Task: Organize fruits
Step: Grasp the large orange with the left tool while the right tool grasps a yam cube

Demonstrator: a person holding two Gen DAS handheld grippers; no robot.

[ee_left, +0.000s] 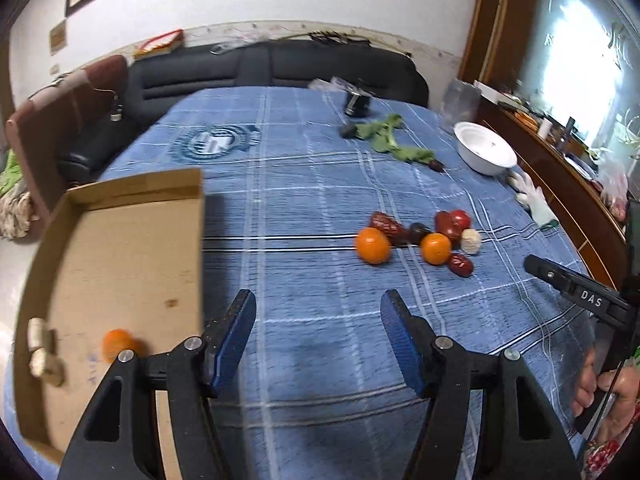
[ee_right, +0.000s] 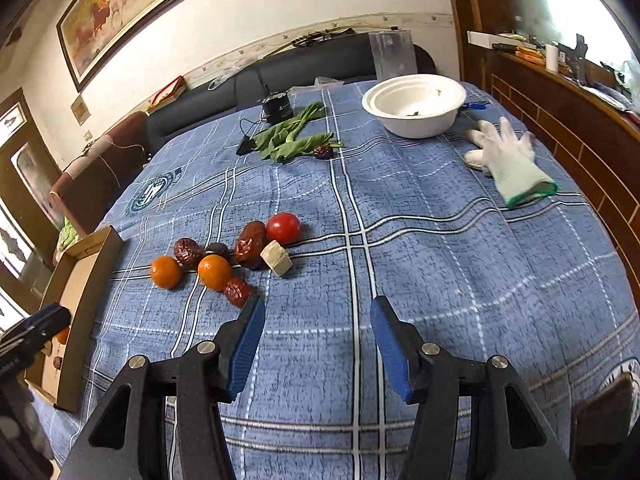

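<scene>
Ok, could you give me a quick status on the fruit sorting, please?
Left gripper and right gripper open, empty. One orange in the cardboard box; fruit pile on the tablecloth. Path unobstructed.

The left hand-held gripper [ee_left: 318, 310] and the right hand-held gripper [ee_right: 318, 316] both hover above the bed with jaws spread wide, gripping nothing.

Fruit cluster [ee_right: 236, 258] mid-cloth; orange [ee_left: 117, 344], blurred, in box [ee_left: 120, 240].

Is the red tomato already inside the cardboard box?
No, the red tomato lies on the blue cloth among the loose fruits, apart from the cardboard box.
</scene>
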